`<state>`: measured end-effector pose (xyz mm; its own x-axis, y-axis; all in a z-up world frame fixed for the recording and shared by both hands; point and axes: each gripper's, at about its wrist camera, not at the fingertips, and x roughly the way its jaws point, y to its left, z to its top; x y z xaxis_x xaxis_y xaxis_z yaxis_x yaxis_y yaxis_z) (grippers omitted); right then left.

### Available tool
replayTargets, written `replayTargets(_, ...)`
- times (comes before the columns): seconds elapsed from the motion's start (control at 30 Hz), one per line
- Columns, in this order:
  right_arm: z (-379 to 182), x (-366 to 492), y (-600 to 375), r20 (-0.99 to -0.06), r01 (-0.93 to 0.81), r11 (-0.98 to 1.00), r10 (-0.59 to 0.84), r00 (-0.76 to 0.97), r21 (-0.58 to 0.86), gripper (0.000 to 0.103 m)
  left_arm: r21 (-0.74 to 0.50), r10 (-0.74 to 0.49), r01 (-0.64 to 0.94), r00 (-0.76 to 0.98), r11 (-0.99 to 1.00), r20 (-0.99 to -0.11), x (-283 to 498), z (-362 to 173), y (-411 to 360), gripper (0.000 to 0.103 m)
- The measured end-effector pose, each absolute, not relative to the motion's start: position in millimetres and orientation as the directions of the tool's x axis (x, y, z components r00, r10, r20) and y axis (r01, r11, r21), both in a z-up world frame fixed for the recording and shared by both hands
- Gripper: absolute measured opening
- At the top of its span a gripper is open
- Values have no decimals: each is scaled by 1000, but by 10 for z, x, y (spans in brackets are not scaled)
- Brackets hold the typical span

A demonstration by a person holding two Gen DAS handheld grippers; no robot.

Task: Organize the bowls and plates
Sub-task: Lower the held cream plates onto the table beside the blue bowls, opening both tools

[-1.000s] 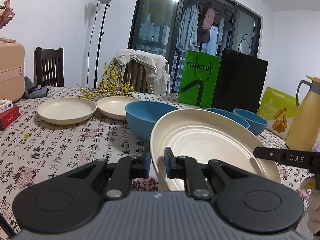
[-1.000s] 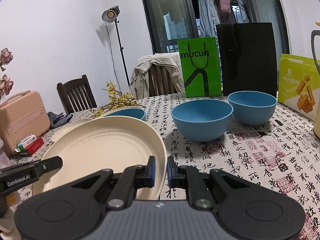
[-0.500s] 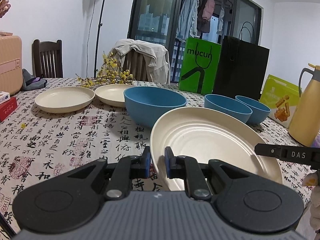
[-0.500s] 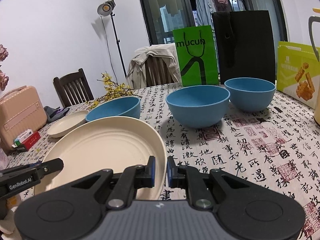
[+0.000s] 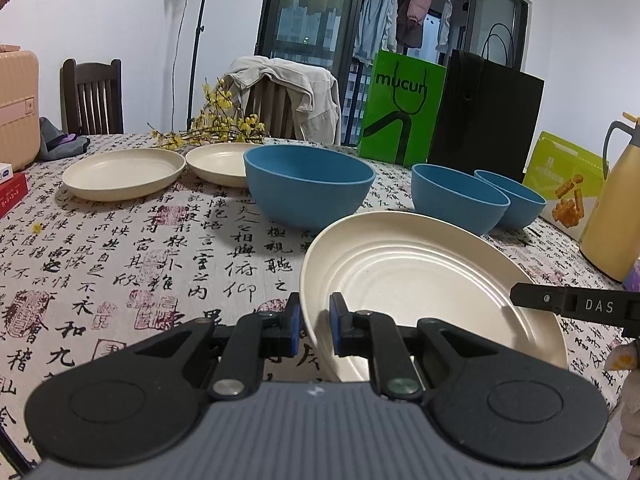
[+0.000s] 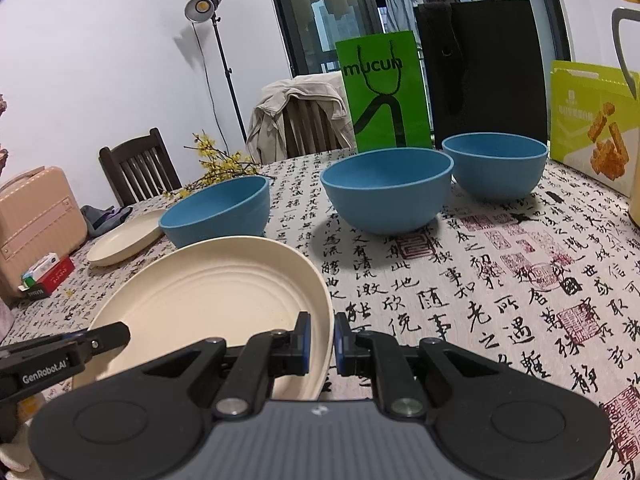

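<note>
A large cream plate (image 5: 420, 280) is held between both grippers just above the table. My left gripper (image 5: 314, 326) is shut on its left rim; my right gripper (image 6: 320, 342) is shut on its right rim (image 6: 224, 292). Two more cream plates (image 5: 122, 172) (image 5: 218, 158) lie at the far left. Three blue bowls stand behind: a large one (image 5: 308, 188) and two smaller ones (image 5: 456, 196) (image 5: 516, 198). In the right wrist view the bowls (image 6: 220, 208) (image 6: 386, 188) (image 6: 496, 168) stand in a row.
A green bag (image 5: 402, 108), a black bag (image 5: 484, 116) and a lime snack box (image 5: 568, 184) stand at the back. A yellow thermos (image 5: 612, 204) is at the right. Yellow flowers (image 5: 212, 132), a red box (image 5: 12, 192) and chairs are at the left.
Both grippers have lowered the large plate toward the table and drawn it slightly back. The bowls now stand higher in both views. Both grips are unchanged.
</note>
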<state>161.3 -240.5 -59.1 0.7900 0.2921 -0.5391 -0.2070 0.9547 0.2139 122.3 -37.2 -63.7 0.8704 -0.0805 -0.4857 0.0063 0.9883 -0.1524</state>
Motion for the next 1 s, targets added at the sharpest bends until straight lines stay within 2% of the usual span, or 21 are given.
replayTargets(1.0,-778,1734,-2487,-583,-185,956,287,760,229,12,-173,-92,-7,825,985,-557,1422,-825,-445,15)
